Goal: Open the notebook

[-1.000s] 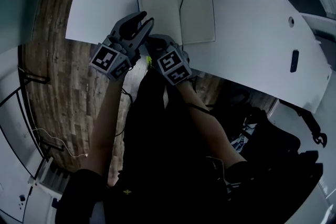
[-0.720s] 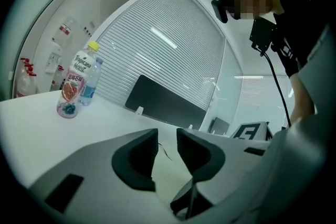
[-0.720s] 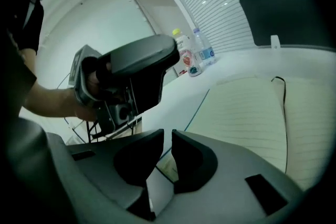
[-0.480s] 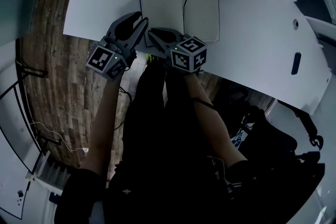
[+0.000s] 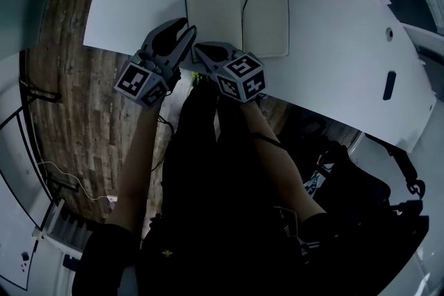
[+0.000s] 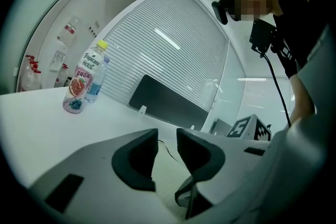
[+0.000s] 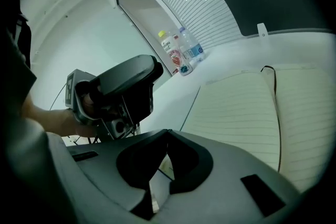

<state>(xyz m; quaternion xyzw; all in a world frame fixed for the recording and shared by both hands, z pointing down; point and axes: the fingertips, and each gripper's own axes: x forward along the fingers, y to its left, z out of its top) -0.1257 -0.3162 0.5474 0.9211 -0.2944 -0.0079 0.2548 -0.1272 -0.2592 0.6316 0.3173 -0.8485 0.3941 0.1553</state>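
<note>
One notebook (image 5: 215,17) lies open; seemingly two bottles (image 6: 80,85).

notebooks: one, the notebook (image 5: 236,19), open near the bench's (image 5: 333,38) front edge
bottles: two, a yellow-capped juice bottle (image 6: 80,86) and a water bottle (image 6: 98,84) just beside it, at the bench's far left corner
ribbon markers: one, the ribbon (image 5: 242,10) along the notebook's fold
benches: one

The head view looks steeply down on the table (image 5: 333,24) and notebook (image 5: 236,19) from above. The left gripper view skims low toward the far bottles (image 6: 81,84); the right gripper view, close over the notebook's pages, shares those bottles.
</note>
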